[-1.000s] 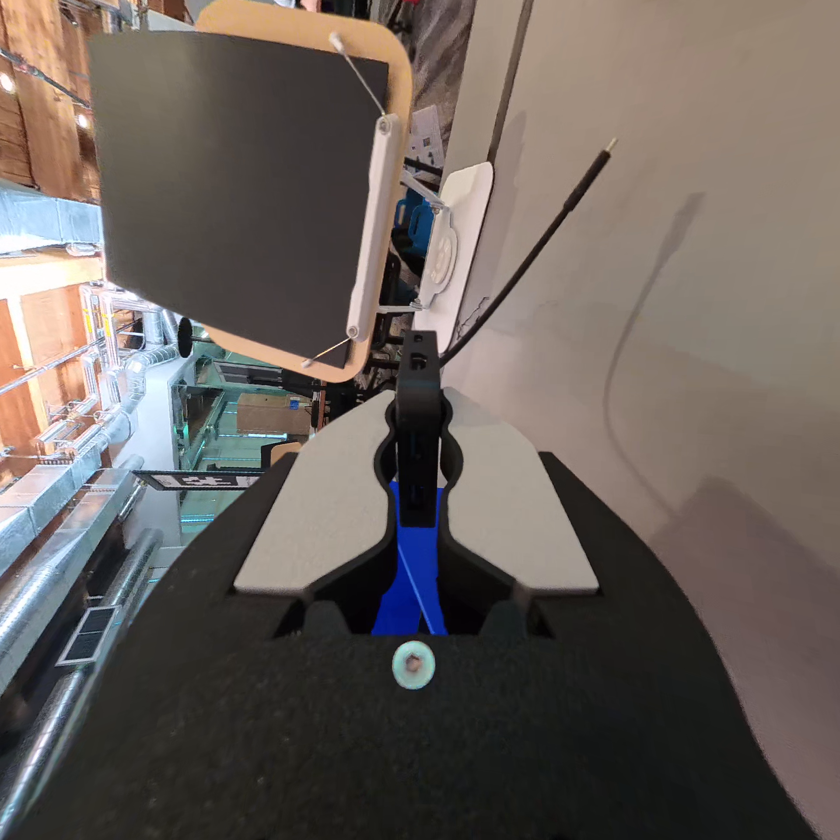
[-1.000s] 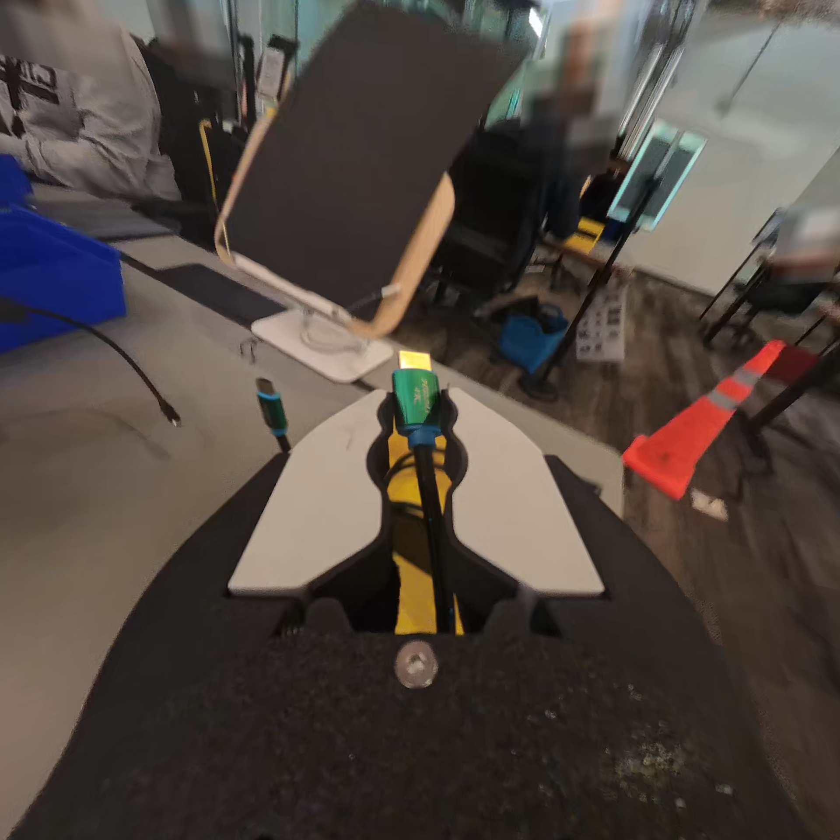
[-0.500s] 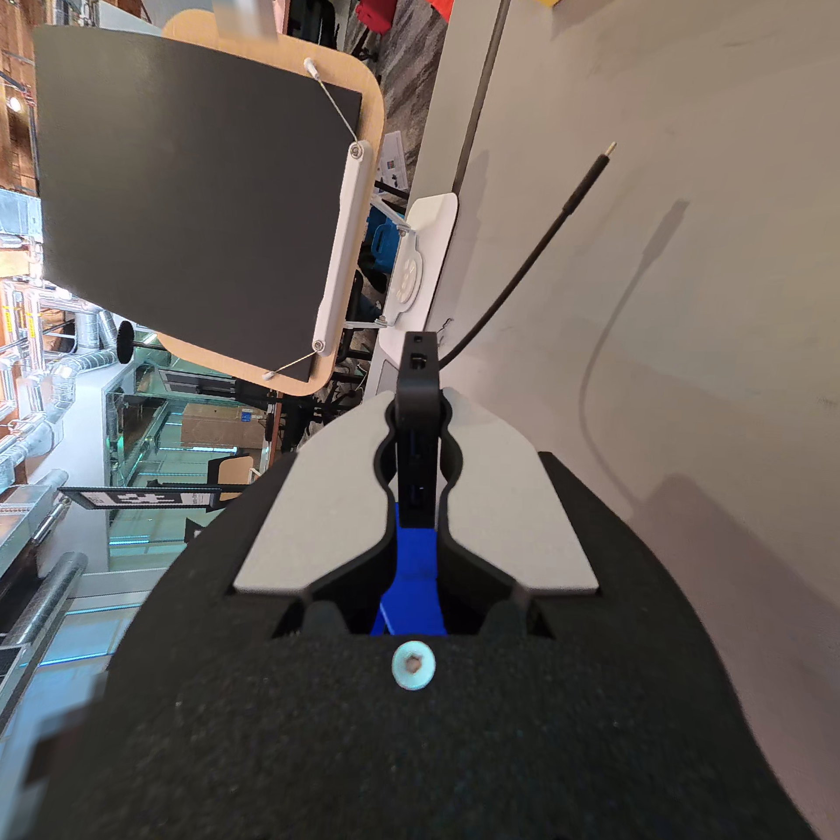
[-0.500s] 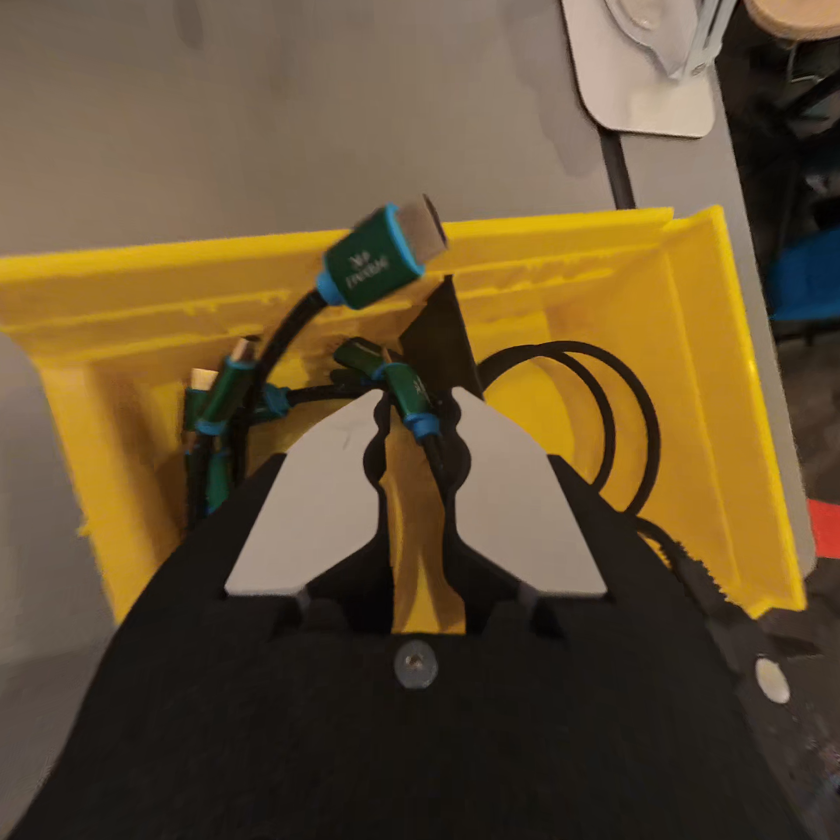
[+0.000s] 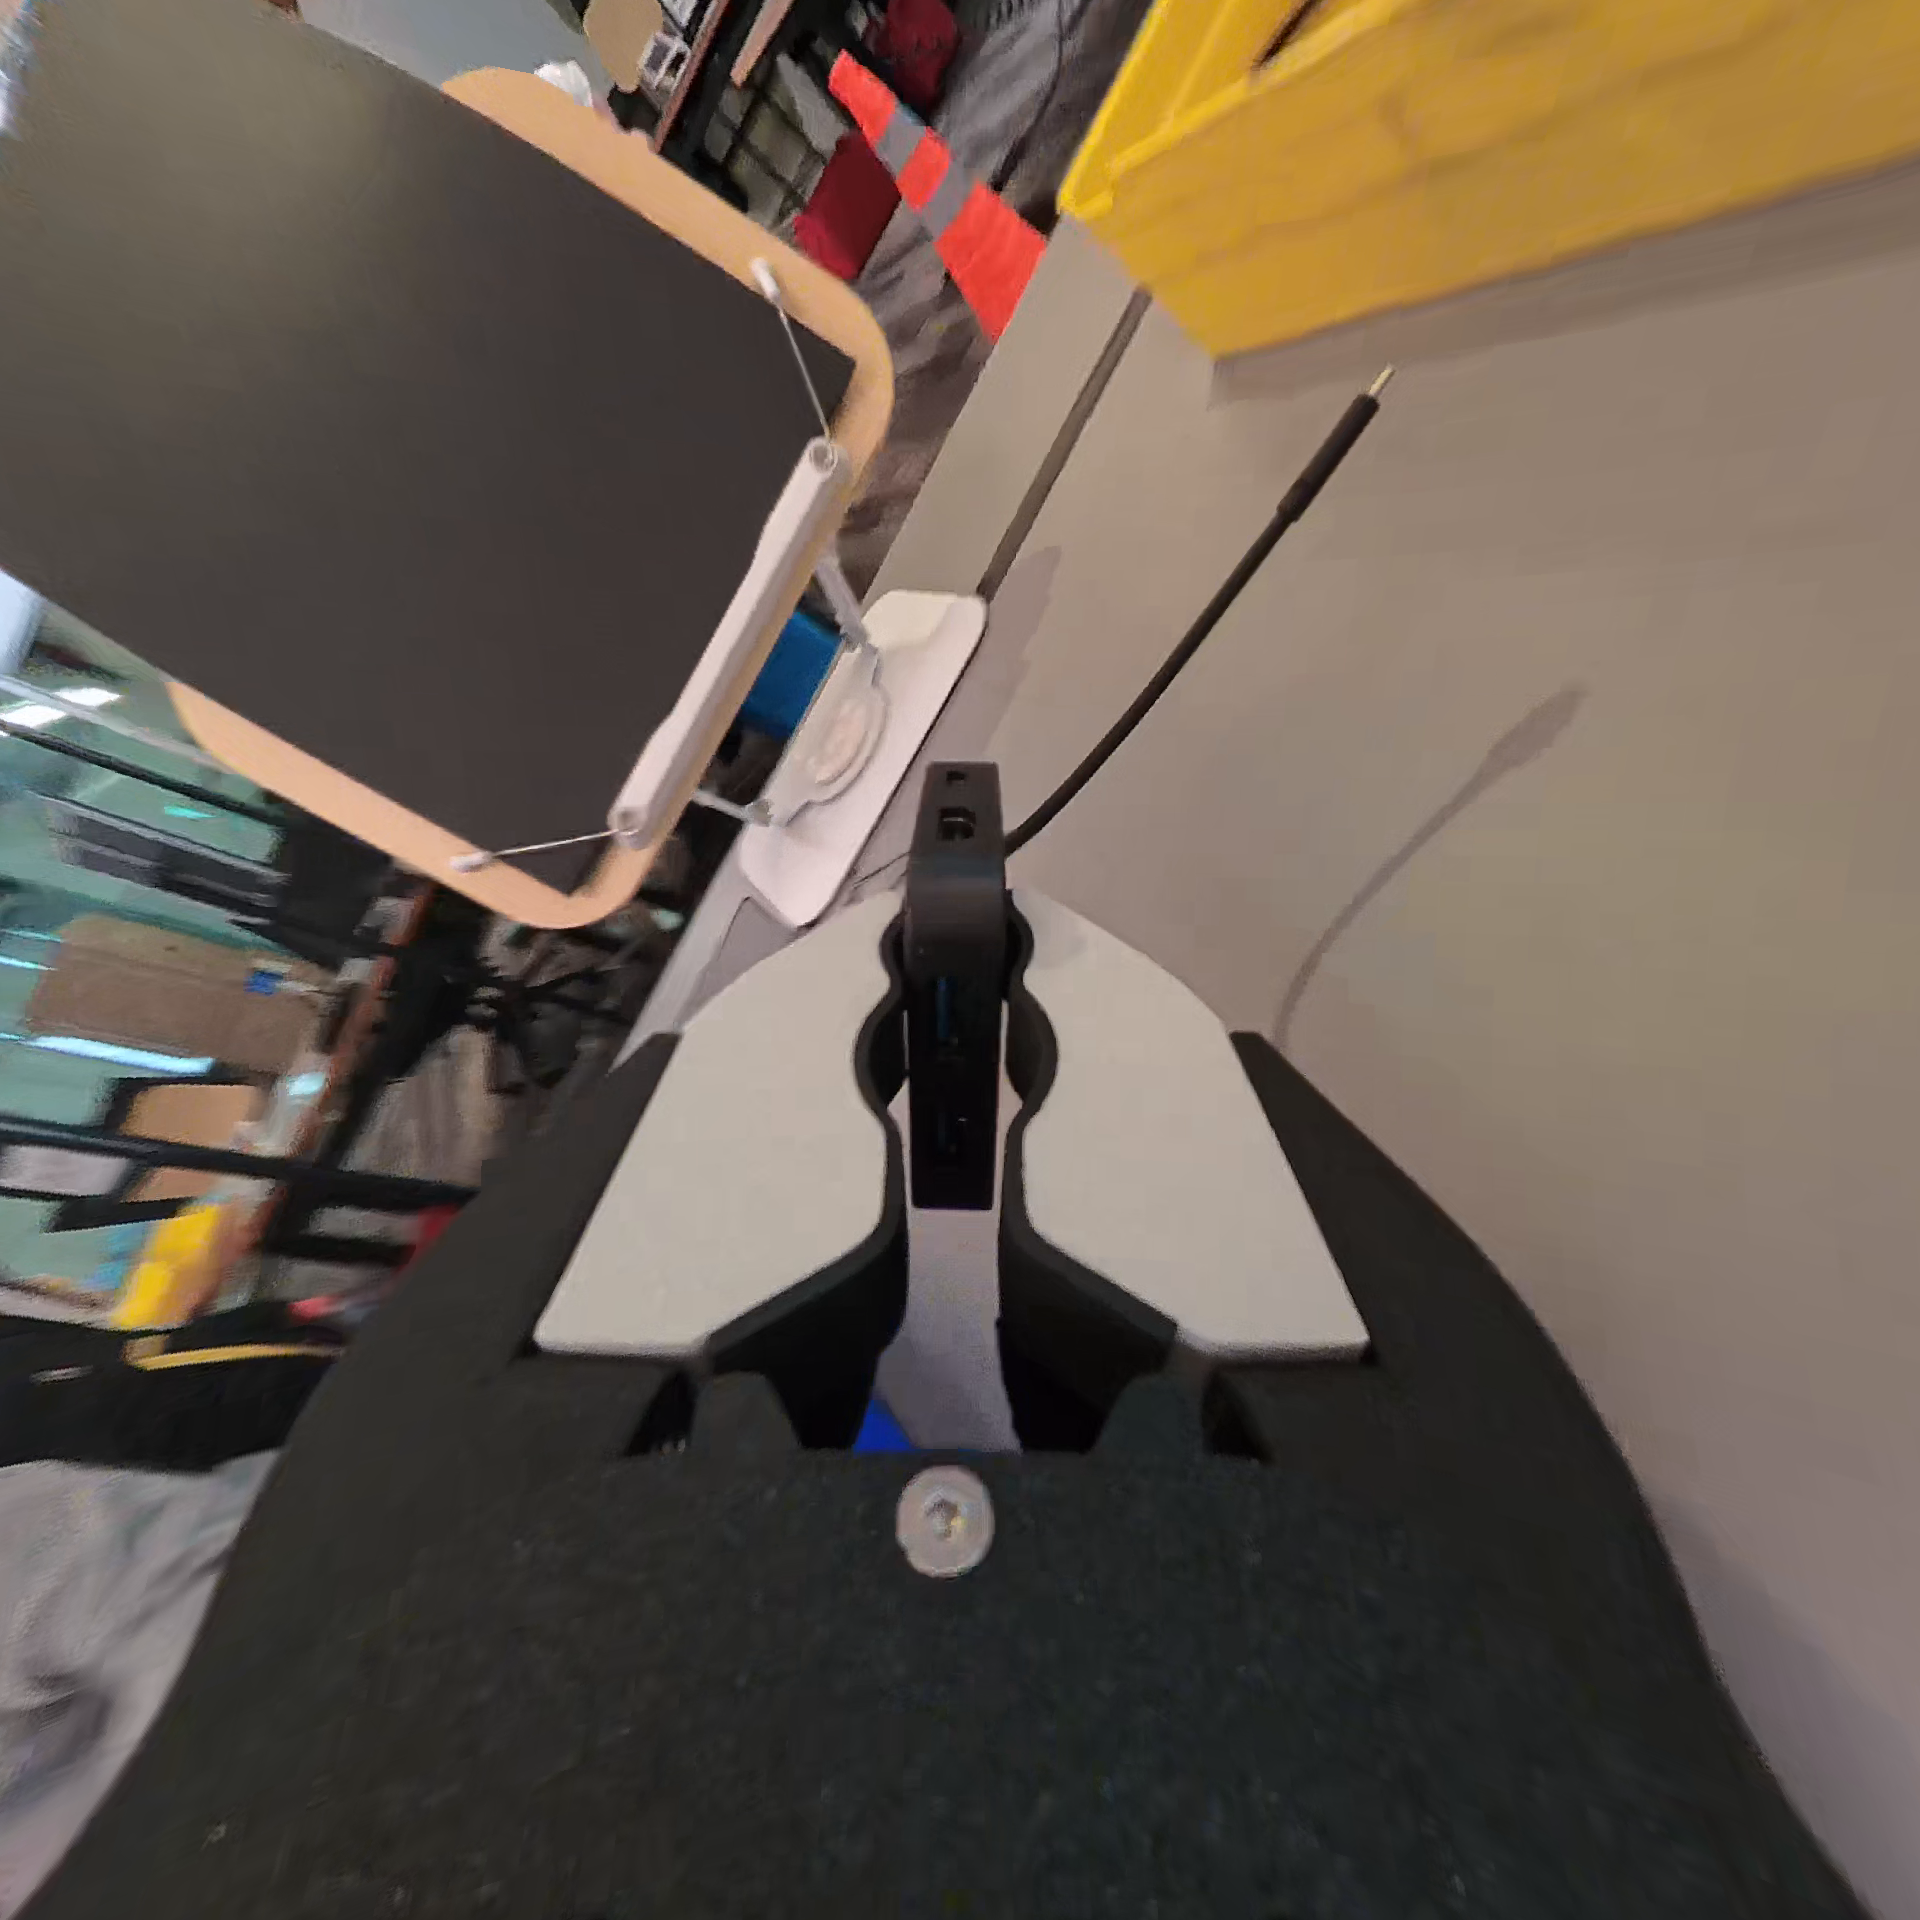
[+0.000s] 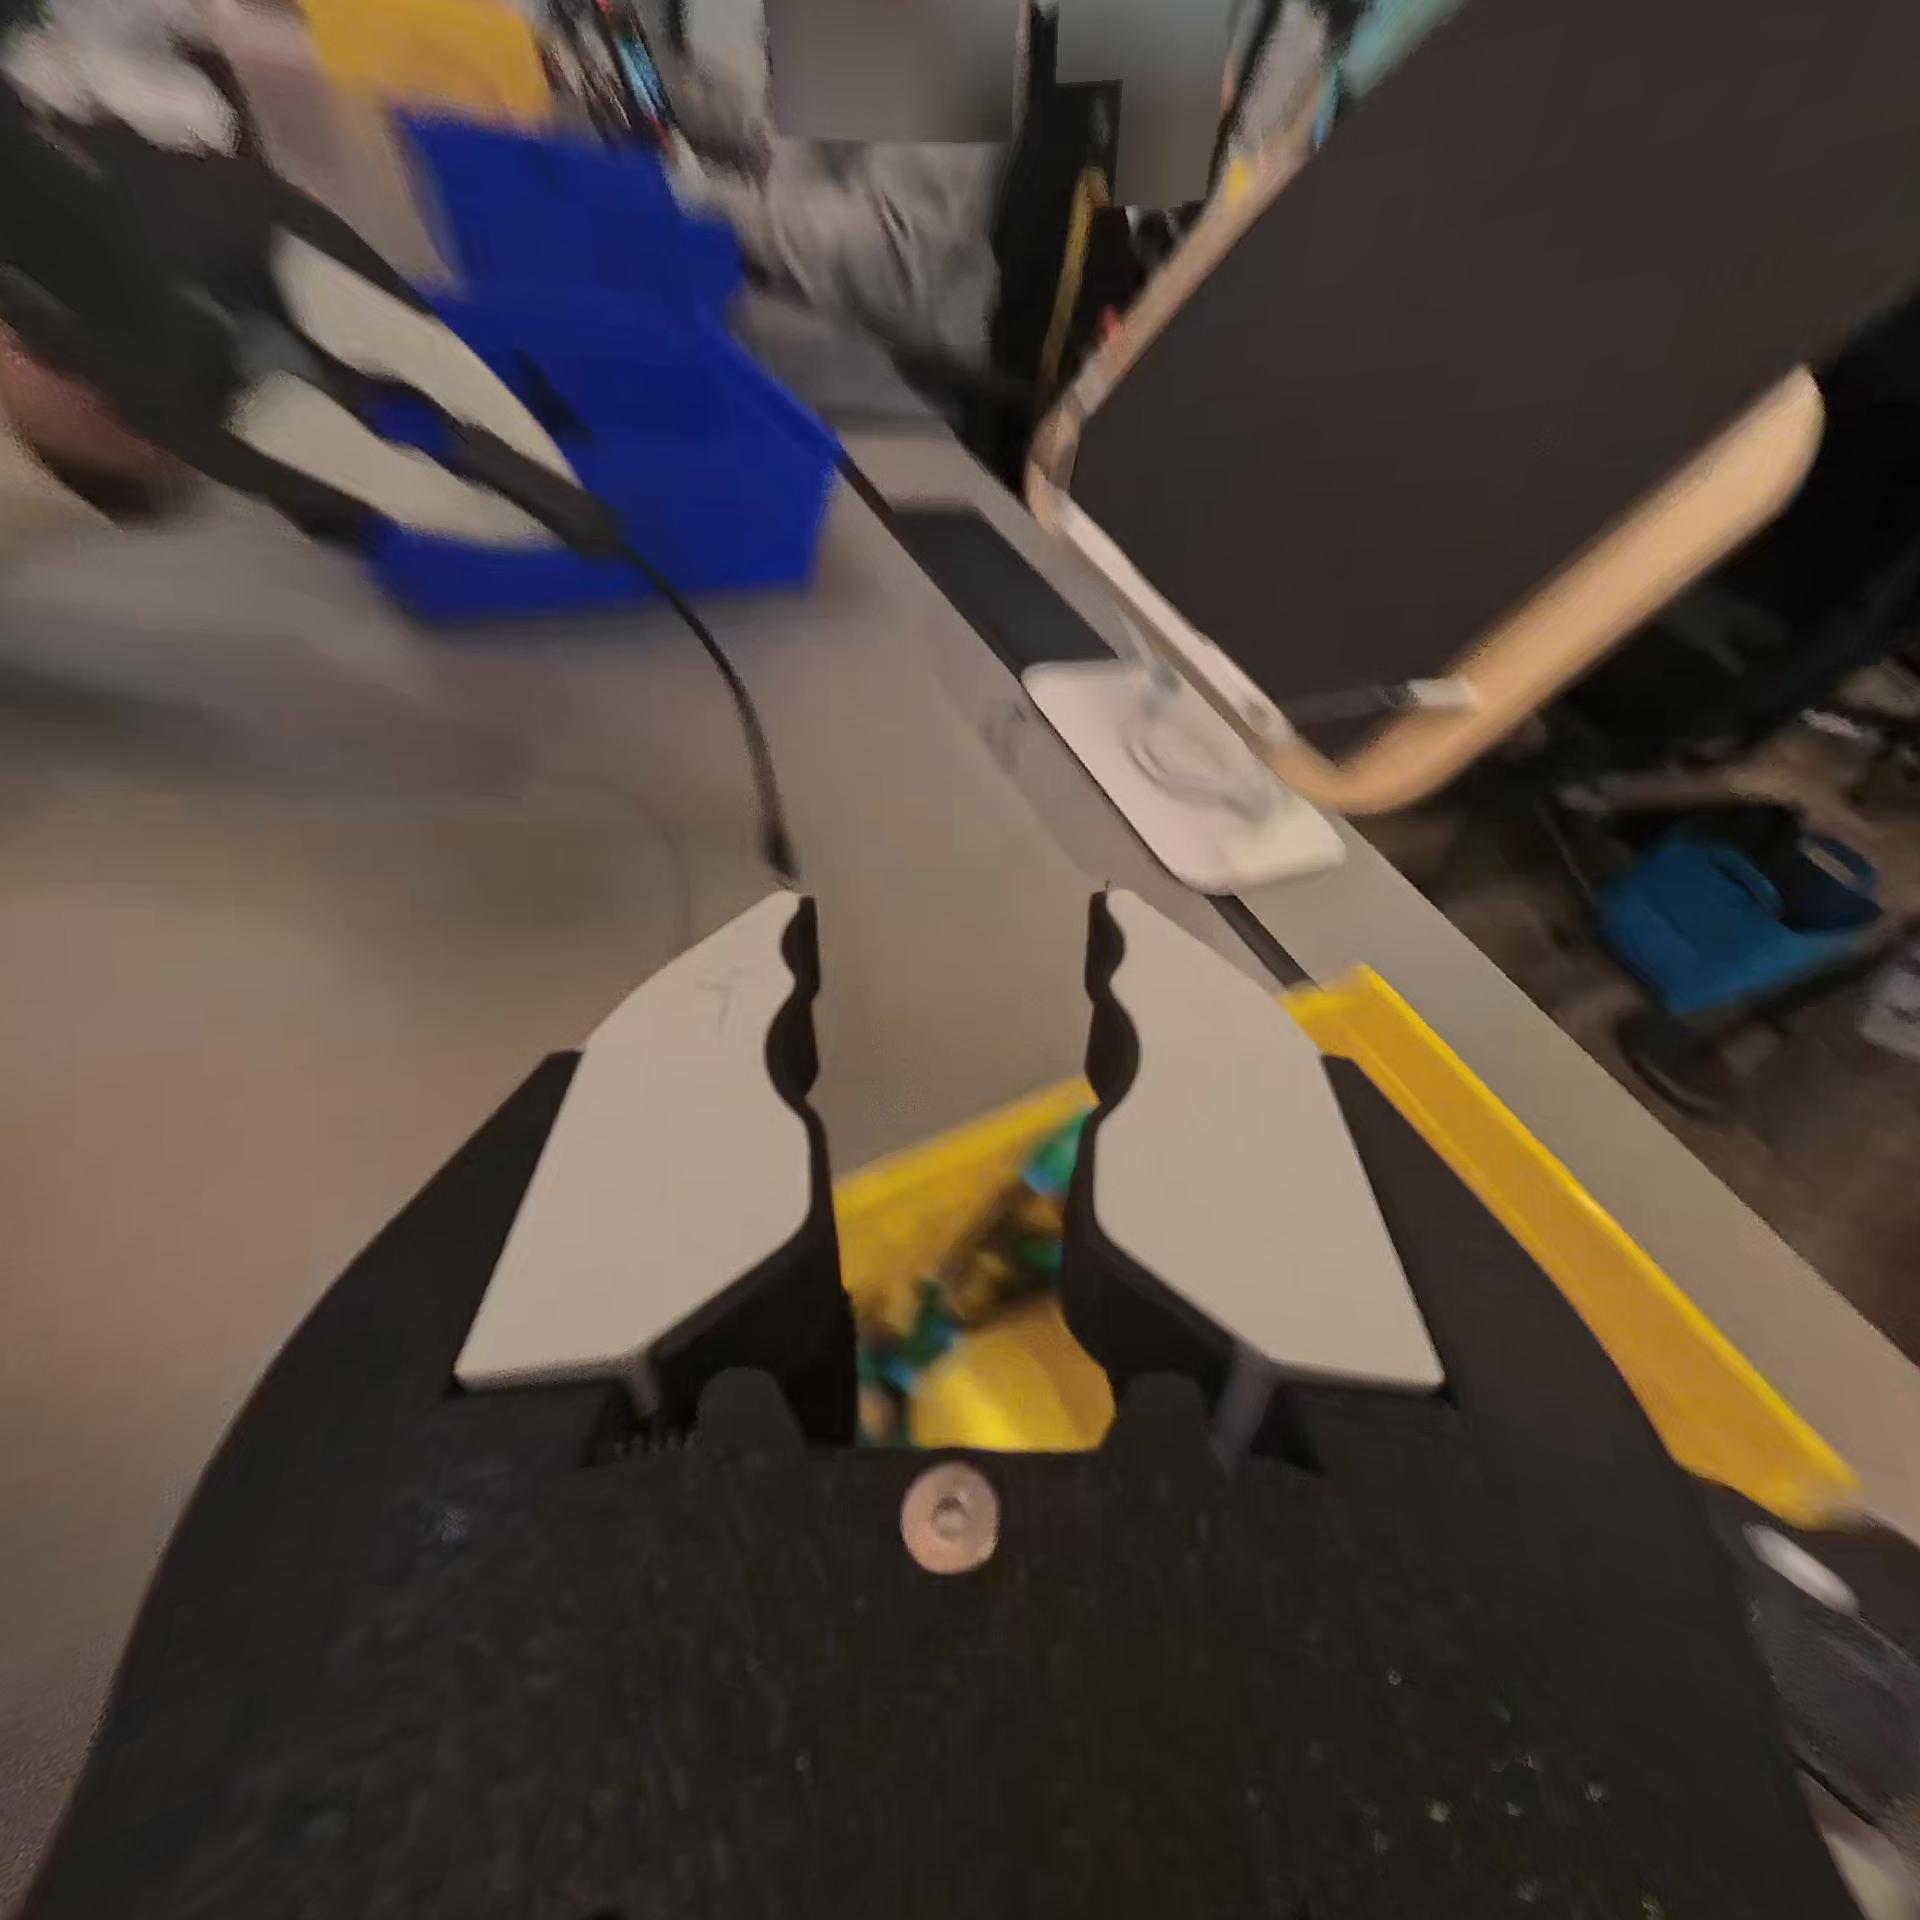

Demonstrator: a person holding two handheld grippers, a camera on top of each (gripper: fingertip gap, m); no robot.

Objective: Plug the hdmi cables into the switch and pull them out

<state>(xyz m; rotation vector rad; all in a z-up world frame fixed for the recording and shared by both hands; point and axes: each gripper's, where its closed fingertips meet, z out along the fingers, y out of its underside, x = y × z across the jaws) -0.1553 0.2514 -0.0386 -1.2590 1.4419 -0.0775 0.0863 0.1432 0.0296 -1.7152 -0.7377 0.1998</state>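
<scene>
Left tongs (image 5: pixel 954 935) clamped on the black HDMI switch (image 5: pixel 954 997), held edge-on above the grey desk (image 5: pixel 1558 935), its thin black lead (image 5: pixel 1174 665) arching toward a yellow bin (image 5: pixel 1455 156). Right tongs (image 6: pixel 951 914) spread wide and empty, above the yellow bin (image 6: pixel 1538 1226) holding green-ended HDMI cables (image 6: pixel 1049 1164). A blue bin (image 6: pixel 623 416) and a dark panel on a white stand (image 6: pixel 1507 312) lie beyond.
</scene>
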